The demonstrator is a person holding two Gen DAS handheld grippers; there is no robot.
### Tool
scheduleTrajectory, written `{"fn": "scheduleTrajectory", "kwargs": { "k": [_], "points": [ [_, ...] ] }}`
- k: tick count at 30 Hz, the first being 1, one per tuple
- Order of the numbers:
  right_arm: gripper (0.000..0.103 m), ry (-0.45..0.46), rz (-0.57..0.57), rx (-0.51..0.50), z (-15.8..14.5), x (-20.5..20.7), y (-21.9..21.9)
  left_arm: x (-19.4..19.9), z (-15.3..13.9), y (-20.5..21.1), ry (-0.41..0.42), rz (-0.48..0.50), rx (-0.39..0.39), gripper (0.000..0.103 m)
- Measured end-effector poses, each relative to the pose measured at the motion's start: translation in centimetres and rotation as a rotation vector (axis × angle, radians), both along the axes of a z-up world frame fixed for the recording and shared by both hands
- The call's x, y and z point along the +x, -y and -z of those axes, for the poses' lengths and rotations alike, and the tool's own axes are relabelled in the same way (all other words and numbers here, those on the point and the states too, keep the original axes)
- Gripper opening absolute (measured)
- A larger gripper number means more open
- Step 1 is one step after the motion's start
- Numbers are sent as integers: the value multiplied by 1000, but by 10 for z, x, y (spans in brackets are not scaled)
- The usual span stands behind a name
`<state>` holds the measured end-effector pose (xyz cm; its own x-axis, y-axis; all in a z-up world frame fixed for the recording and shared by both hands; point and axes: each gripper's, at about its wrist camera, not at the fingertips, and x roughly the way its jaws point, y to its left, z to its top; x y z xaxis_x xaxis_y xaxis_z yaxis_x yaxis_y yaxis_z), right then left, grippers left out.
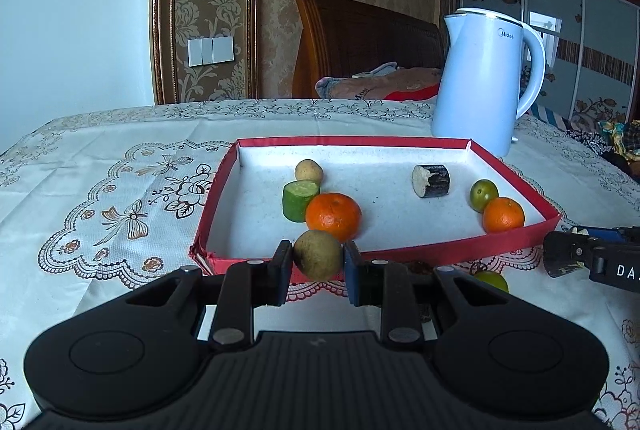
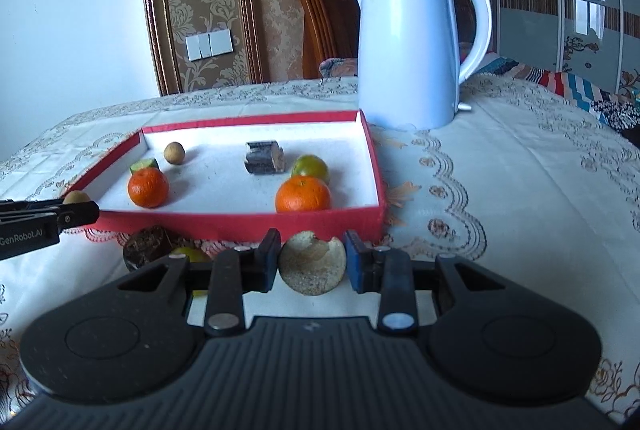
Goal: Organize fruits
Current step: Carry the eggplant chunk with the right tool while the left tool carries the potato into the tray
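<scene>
A red tray [image 1: 440, 254] with a white floor lies on the table; it also shows in the right wrist view [image 2: 240, 226]. In it lie two oranges [image 1: 333, 217] [image 1: 503, 214], a cucumber piece [image 1: 298, 199], a small tan fruit [image 1: 309, 170], a green fruit [image 1: 483, 193] and a dark sugarcane piece [image 1: 432, 181]. My left gripper [image 1: 316, 262] is shut on a brownish-green round fruit [image 1: 319, 254] just before the tray's near rim. My right gripper [image 2: 312, 262] is shut on a pale sugarcane piece [image 2: 312, 264] before the tray's near rim.
A light blue kettle [image 1: 480, 77] stands behind the tray's far right corner. On the cloth before the tray lie a dark brown piece [image 2: 146, 246] and a green fruit [image 1: 494, 280]. A patterned tablecloth [image 1: 120, 189] covers the table.
</scene>
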<state>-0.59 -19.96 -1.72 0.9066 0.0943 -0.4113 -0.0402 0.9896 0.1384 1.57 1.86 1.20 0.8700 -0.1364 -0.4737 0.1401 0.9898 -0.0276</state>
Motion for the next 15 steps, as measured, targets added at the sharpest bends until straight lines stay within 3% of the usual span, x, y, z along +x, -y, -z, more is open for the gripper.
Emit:
{"fn": "scheduleTrajectory", "kwargs": {
  "k": [15],
  "points": [
    [32,73,-55,-84,-29,31,-34,37,-9,-5,-19,-87,12,26]
  ]
}}
